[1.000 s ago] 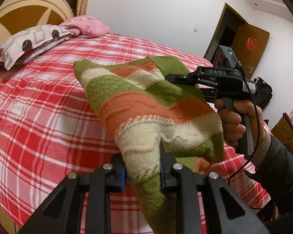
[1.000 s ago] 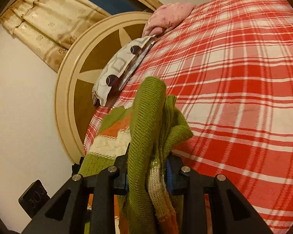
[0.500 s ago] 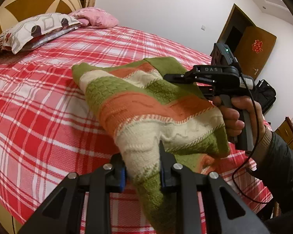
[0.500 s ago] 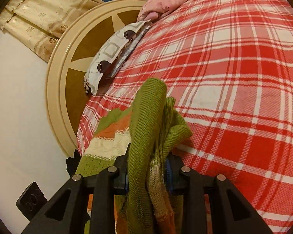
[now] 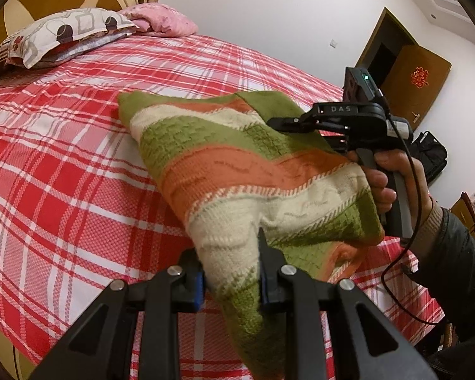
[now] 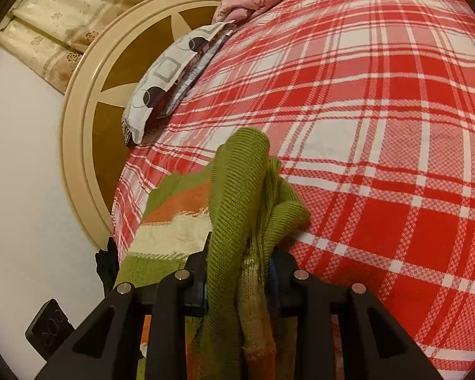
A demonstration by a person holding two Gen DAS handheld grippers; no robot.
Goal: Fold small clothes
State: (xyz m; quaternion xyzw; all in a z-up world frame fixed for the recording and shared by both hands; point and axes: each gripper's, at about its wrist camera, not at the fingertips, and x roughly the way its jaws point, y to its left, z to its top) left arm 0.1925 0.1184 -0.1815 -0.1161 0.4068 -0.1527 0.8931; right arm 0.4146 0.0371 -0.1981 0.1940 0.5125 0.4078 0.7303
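Striped knit sweater held up over red plaid bedspread, centre of left wrist view, far corner touching the bed. Left gripper clamped on cream-green edge, bottom centre. Right gripper at mid right, gripped by hand, pinching green edge; in its own view, right gripper clenched on bunched green knit. Patterned pillow and pink pillow upper left by headboard.

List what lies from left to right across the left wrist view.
patterned pillow → pink pillow → striped knit garment → right gripper → person's hand → black bag
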